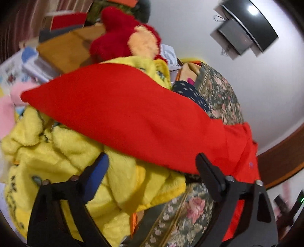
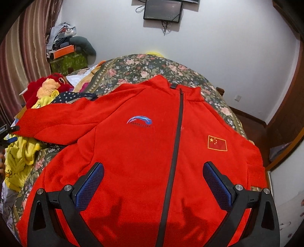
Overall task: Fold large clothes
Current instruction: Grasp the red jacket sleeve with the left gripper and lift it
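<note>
- A red zip-front fleece jacket (image 2: 144,144) is lying front-up and spread flat on a bed covered with a dark green floral bedspread (image 2: 152,66), its collar pointing toward the far white wall.
- A black zipper (image 2: 176,136) is running closed down the middle of the jacket, with a blue arc logo (image 2: 139,121) on one chest panel and a small red flag patch with yellow stars (image 2: 217,142) on the other.
- The right gripper (image 2: 153,182) is hovering over the lower front of the jacket with its blue-padded fingers (image 2: 89,186) standing wide apart, holding nothing; the zipper is passing between them.
- One red sleeve (image 1: 121,117) is stretching out sideways off the jacket body, draping over a fluffy yellow garment (image 1: 66,155) piled at the side of the bed.
- The left gripper (image 1: 152,163) is sitting near this sleeve with its fingers spread wide, and the sleeve edge is lying just beyond the tips; whether the right-hand finger is touching the cloth cannot be told.
- A red and peach plush toy (image 1: 131,38) is resting behind the yellow garment, near a dark blue dotted cloth (image 1: 191,93).
- A black wall-mounted screen (image 2: 162,10) is hanging on the white wall beyond the bed.
</note>
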